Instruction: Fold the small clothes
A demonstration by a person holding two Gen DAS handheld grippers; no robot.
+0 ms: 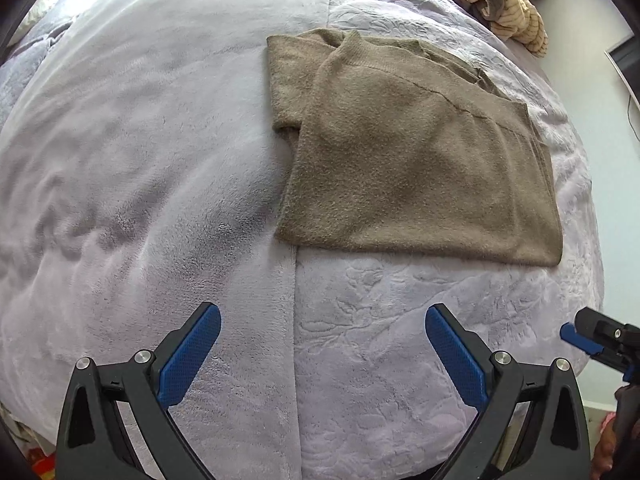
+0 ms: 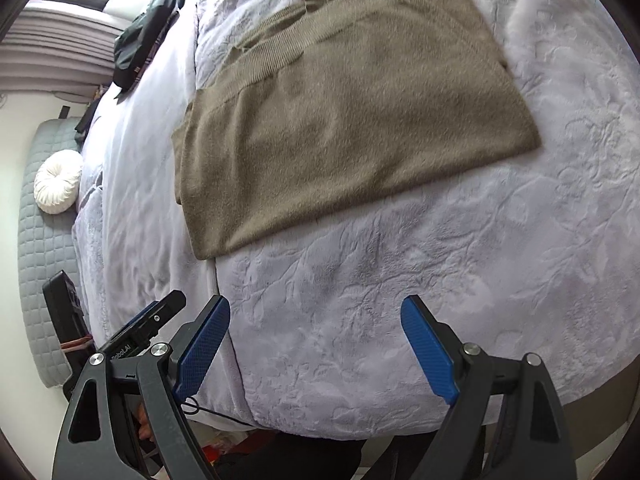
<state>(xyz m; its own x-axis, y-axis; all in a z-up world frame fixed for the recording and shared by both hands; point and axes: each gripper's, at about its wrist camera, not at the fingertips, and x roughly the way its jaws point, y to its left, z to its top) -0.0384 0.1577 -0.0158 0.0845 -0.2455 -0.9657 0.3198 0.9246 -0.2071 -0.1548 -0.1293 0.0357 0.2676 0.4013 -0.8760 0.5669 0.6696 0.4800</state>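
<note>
A brown knit sweater [image 1: 412,152] lies folded flat on the lilac bedspread [image 1: 140,160]; it also shows in the right wrist view [image 2: 340,112]. My left gripper [image 1: 322,316] is open and empty, hovering above the bed short of the sweater's near edge. My right gripper [image 2: 316,308] is open and empty, also back from the sweater. The right gripper shows at the right edge of the left wrist view [image 1: 588,338]. The left gripper shows at the lower left of the right wrist view [image 2: 152,324].
A pile of striped and dark clothes [image 1: 496,4] lies at the bed's far right. In the right wrist view, dark clothes [image 2: 140,44] lie at the far left, and a white round cushion [image 2: 58,186] rests against a grey quilted headboard [image 2: 40,248].
</note>
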